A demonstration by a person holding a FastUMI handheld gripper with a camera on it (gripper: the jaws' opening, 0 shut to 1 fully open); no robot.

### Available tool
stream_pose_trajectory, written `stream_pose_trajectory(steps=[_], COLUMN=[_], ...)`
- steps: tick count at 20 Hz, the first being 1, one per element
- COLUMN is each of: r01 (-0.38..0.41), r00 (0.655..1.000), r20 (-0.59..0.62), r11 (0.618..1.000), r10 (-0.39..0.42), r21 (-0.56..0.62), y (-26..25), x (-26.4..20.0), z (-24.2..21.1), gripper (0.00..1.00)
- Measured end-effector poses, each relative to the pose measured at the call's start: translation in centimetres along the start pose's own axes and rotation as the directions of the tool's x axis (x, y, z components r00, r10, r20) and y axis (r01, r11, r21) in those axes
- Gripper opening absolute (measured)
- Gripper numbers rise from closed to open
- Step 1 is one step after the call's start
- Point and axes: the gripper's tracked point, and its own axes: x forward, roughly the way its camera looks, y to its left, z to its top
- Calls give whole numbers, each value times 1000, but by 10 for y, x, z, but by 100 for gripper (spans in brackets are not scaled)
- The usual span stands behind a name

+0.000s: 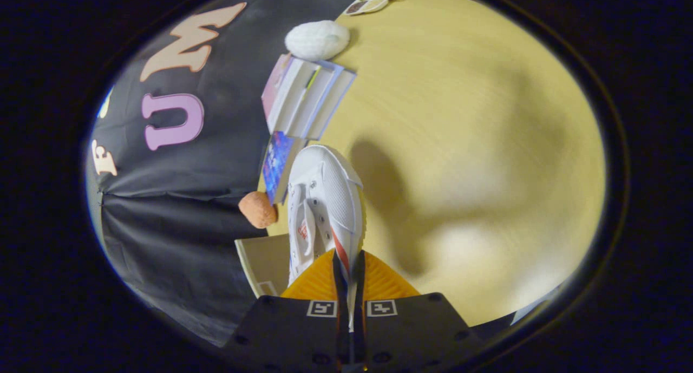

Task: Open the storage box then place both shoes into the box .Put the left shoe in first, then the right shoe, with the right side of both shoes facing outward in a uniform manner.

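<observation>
Firmly the tool (349, 275) pinches a white mesh shoe (325, 200) — wood-grain table (460, 118) behind.

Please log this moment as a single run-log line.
gripper: shut on white shoe collar | shoe: hanging from fingers over wooden table | beyond: books, orange ball

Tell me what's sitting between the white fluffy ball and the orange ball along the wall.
In the gripper view, a stack of books lies between the white fluffy ball and the orange ball. The gripper is shut on the white shoe beside them.
</observation>
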Motion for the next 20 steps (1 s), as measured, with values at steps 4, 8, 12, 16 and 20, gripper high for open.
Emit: stream_pose_trajectory(steps=[4,8,12,16,20], r01=[-96,-182,-210,-169,-94], r00=[994,979,966,968,976], r20=[-53,-121,-200,-230,-214], r11=[991,968,943,942,946], r10=[92,163,161,103,26], r21=[-89,-173,-259,-288,-311], y=[76,149,183,183,168], x=[5,5,31,60,86], z=[-31,-78,-126,-161,-172], gripper=[6,5,5,6,5])
